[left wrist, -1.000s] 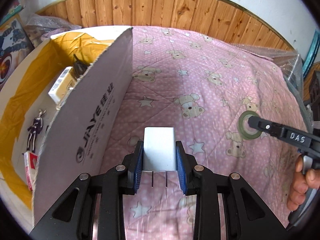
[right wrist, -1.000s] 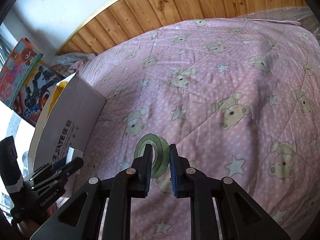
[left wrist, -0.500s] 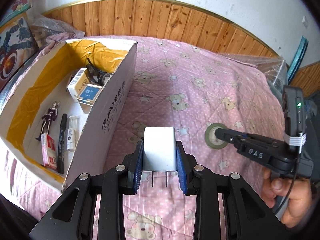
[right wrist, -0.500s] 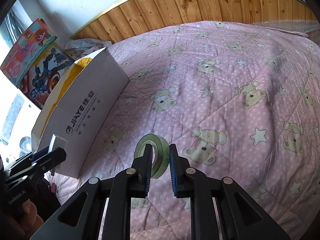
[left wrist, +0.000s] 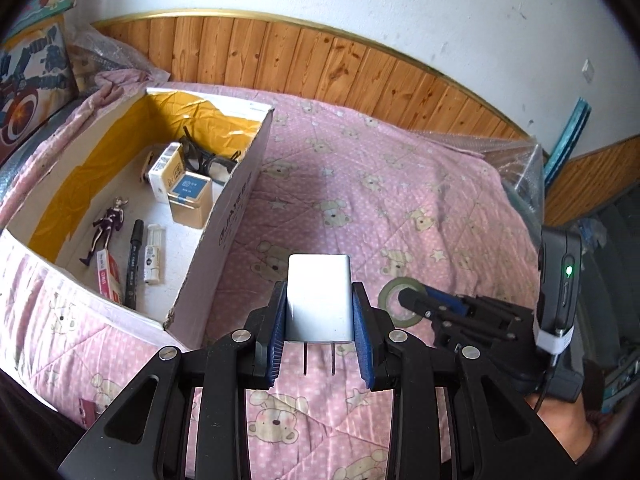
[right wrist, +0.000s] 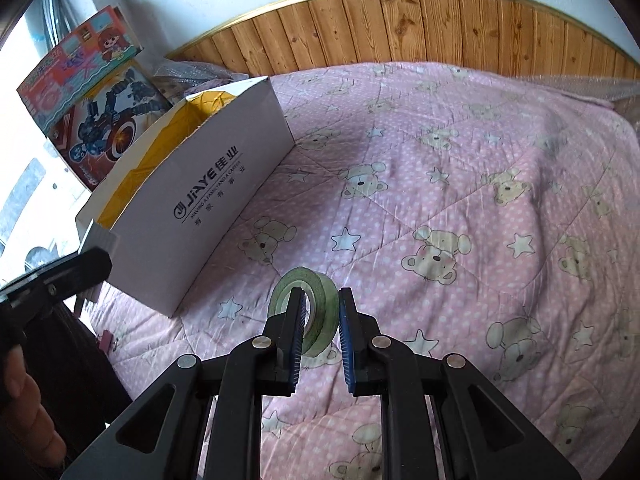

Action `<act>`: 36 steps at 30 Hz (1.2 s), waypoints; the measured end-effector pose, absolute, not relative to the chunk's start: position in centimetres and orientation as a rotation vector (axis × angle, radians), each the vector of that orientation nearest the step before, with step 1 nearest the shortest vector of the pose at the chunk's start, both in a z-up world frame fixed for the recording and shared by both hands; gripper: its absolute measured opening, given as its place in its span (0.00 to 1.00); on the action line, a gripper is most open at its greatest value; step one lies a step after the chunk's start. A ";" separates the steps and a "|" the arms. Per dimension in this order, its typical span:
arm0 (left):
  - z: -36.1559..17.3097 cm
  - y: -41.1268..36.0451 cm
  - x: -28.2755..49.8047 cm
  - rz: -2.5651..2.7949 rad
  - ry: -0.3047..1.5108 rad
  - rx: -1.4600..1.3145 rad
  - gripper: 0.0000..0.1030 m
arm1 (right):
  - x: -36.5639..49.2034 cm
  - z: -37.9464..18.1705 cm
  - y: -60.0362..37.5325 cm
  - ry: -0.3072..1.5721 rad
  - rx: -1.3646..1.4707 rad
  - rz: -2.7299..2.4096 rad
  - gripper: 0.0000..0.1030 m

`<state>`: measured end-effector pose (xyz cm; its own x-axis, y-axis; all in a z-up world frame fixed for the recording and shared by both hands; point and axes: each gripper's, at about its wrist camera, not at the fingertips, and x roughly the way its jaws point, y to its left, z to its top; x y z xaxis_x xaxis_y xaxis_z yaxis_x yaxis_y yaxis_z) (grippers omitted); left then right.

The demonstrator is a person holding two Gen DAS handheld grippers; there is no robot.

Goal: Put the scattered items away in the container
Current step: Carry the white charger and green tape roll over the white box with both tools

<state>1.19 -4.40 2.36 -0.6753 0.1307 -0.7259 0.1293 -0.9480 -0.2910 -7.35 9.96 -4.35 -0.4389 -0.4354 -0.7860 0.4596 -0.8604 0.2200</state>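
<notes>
With the left gripper (left wrist: pixel 320 320) clamping the white charger (left wrist: pixel 319 296) and the right gripper (right wrist: pixel 320 332) pinching the green tape roll (right wrist: pixel 310 300), carry both over the cardboard box's (left wrist: pixel 228 216) near wall before releasing.

Left gripper (left wrist: pixel 320 344): matte black plastic frame, 2 fingers w/ blue ribbed pads (left wrist: pixel 277 340) on inner faces. Arms are triangulated links w/ teardrop cutouts. 4 round silver pivot screws across the linkage, 2 per side.

Right gripper (right wrist: pixel 320 344): same build, black links, blue ribbed pads (right wrist: pixel 298 340), 4 silver screws, same cutouts.

Right gripper seen from left wrist view (left wrist: pixel 416 300): black, small screws on top, blue pad edge visible. Black box-shaped module (left wrist: pixel 560 276) mounted upright at rear, green LED lit, white band round its base, thin black cable running down.

Person's hands (left wrist: pixel 564 420) at the handles; reddish cuff edge at right wrist, unclear.
</notes>
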 end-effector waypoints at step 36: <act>5.4 -17.6 0.5 3.002 -0.717 -1.322 0.30 | -3.3 4.9 -3.8 0.178 0.995 -2.145 0.17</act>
